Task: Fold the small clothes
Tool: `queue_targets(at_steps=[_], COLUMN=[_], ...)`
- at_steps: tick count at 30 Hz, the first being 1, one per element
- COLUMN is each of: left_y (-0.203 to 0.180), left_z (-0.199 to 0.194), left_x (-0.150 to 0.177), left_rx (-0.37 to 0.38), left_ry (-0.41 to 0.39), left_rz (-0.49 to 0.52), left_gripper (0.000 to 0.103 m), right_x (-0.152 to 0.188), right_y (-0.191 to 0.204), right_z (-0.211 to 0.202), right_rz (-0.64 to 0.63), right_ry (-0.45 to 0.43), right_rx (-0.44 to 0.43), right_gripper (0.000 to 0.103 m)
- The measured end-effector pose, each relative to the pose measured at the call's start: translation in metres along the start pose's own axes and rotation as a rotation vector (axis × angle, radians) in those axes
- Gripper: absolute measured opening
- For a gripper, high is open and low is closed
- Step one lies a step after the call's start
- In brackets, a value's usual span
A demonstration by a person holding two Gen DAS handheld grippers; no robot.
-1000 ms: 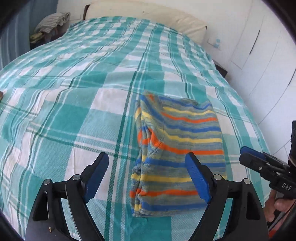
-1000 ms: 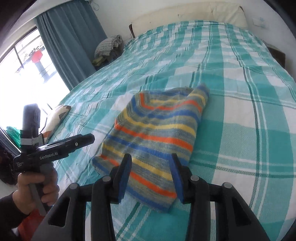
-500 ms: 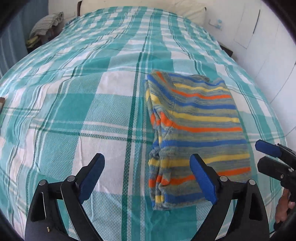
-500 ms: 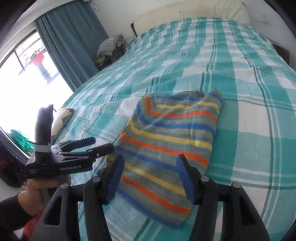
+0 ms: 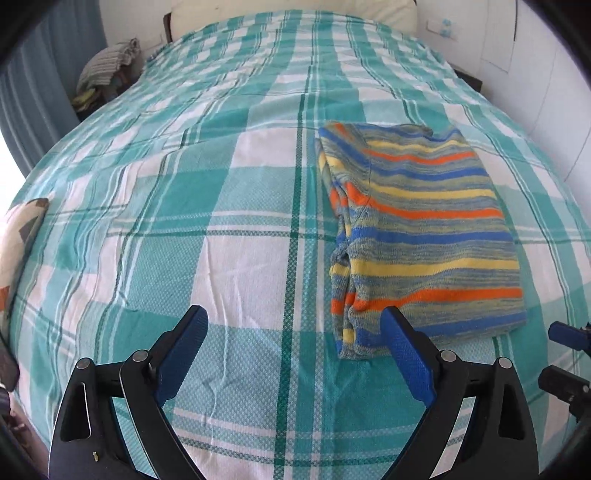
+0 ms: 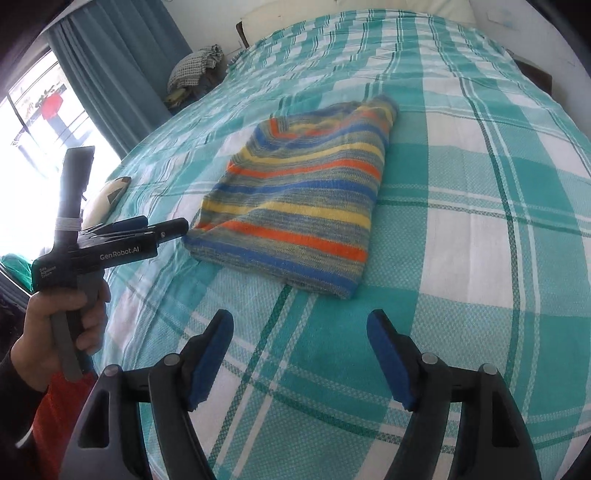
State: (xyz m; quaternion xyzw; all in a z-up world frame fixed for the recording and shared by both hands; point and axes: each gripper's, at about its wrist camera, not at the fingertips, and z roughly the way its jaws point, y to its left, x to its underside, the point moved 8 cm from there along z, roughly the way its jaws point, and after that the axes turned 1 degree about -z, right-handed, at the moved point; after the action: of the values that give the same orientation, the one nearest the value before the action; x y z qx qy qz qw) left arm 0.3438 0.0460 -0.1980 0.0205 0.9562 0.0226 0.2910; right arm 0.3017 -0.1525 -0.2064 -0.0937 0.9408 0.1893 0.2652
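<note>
A small striped knit garment (image 5: pixel 424 236), blue, yellow, orange and grey, lies folded flat on the teal plaid bedspread (image 5: pixel 229 258). My left gripper (image 5: pixel 295 332) is open and empty, hovering just near and left of the garment's near corner. My right gripper (image 6: pixel 301 336) is open and empty, held back from the garment (image 6: pixel 303 206) over bare bedspread (image 6: pixel 461 221). The left gripper also shows in the right wrist view (image 6: pixel 162 229), close to the garment's left corner. The right gripper's tips show at the right edge of the left wrist view (image 5: pixel 565 354).
A pile of other clothes (image 6: pixel 195 70) sits at the far left of the bed by a teal curtain (image 6: pixel 118 66). A patterned cushion (image 5: pixel 18 236) lies at the bed's left edge. A pillow (image 5: pixel 288 11) lies at the head.
Both grippers have drawn back from the folded garment. The right gripper's jaws have opened wider. The garment stays in place on the bed.
</note>
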Motion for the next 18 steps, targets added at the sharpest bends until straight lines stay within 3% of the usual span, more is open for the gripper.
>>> queue_targets(at_steps=[3,5,8,11,15,18], left_y=[-0.001,-0.001,0.003,0.014,-0.005,-0.022], left_z=[0.0,0.001,0.002,0.023,0.073,0.102], left_x=[-0.002,-0.005,-0.018,-0.039,-0.064,-0.078], left_rx=[-0.006,0.034,0.283,0.391,0.392,0.321], left_ry=[-0.003,0.003,0.01,0.044,0.112,0.125], left_rz=[0.013,-0.003,-0.137,-0.271,-0.2,-0.143], left_gripper=[0.095,0.095,0.098,0.099,0.099,0.099], right_x=[0.002,0.001,-0.005,-0.028,-0.084,-0.119], right_y=[-0.002,-0.002,-0.007,-0.028,-0.064,-0.076], right_z=[0.0,0.005,0.009,0.006,0.019,0.059], right_rz=[0.015,0.013,0.02,0.069,0.192,0.265], right_ry=[-0.004,-0.004,-0.009,-0.052,-0.116,-0.1], right_rx=[-0.009,-0.013,-0.026,-0.031,-0.062,-0.129], right_gripper=[0.075,0.074,0.075,0.075,0.079,0.079])
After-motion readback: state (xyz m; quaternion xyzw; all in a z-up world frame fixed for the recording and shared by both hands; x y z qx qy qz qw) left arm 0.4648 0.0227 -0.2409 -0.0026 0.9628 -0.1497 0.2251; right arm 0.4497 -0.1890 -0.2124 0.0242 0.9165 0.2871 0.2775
